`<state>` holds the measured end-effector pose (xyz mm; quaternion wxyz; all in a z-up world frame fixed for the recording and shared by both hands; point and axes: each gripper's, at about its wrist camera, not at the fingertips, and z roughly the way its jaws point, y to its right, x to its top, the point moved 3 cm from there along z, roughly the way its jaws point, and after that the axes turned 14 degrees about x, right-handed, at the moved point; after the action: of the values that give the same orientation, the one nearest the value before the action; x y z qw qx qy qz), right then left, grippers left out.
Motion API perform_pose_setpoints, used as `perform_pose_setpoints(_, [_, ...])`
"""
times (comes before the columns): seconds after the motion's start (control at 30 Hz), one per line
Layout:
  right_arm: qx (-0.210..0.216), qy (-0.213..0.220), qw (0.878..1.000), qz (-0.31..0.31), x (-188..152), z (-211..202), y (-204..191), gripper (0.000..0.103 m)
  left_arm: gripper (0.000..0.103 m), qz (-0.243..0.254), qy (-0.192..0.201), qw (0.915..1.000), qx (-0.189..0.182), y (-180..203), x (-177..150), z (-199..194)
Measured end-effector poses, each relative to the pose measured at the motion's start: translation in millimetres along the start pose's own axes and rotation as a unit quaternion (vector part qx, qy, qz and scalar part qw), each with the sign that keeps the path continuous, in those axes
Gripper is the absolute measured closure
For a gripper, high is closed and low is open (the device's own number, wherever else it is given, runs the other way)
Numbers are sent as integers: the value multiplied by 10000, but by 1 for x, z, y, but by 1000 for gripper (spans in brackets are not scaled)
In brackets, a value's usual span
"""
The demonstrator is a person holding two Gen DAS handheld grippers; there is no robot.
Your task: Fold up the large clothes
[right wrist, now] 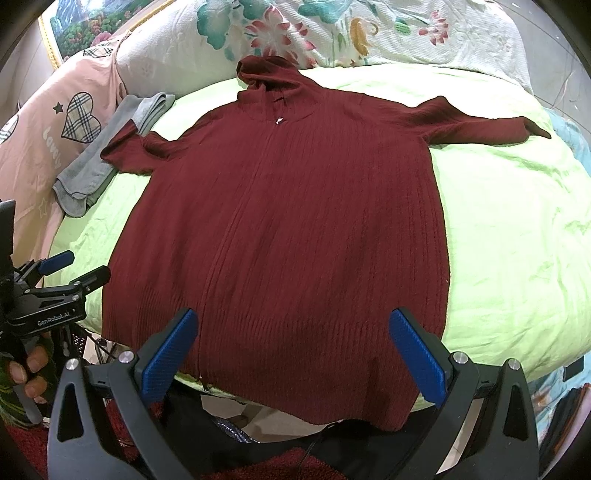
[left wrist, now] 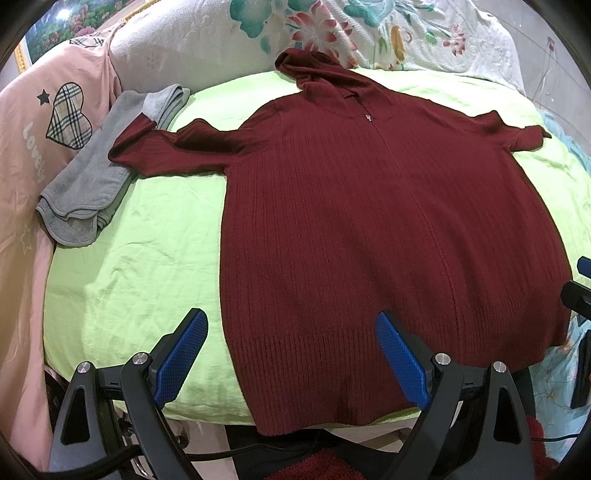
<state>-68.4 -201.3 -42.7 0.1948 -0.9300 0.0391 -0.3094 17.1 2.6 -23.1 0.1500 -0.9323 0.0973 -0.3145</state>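
one red sweater [left wrist: 369, 229], one grey towel [left wrist: 88, 184].

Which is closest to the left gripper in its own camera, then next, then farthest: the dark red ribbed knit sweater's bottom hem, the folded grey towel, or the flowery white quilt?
From the left gripper:
1. Dark red ribbed knit sweater's bottom hem, right between the open fingers.
2. Folded grey towel, off to the left.
3. Flowery white quilt, at the far top.

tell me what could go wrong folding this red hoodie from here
1. The maroon hoodie's left sleeve lies on the grey towel; folding it in might drag the towel along.
2. The hem overhangs the green sheet's edge, so the knit could slide off.
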Motion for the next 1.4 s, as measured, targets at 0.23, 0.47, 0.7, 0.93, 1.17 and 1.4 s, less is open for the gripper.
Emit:
perform_pose_setpoints(0.23, [-42, 26, 10000, -15, -4, 0, -4, 0, 10, 82, -23, 9999, 93, 2, 1, 8])
perform_pose_setpoints(0.47, [-29, 21, 10000, 61, 0, 1, 0, 0, 10, 238, -160, 9994, 194, 5, 3, 13])
perform_pose_setpoints(0.7, [-38, 139, 9999, 12, 0, 1, 1, 0, 10, 334, -251, 9989, 203, 8, 3, 16])
perform_pose_setpoints(0.93, [91, 204, 9995, 210, 3, 1, 7, 0, 10, 243, -105, 9995, 198, 8, 8, 21])
perform_pose_setpoints(1.17, [171, 403, 9982, 401, 11, -1, 25, 0, 10, 197, -323, 9993, 78, 9, 14, 36])
perform_pose_setpoints(1.4, [102, 553, 9941, 929, 29, -10, 64, 0, 10, 164, -426, 9989, 131, 9, 24, 50])
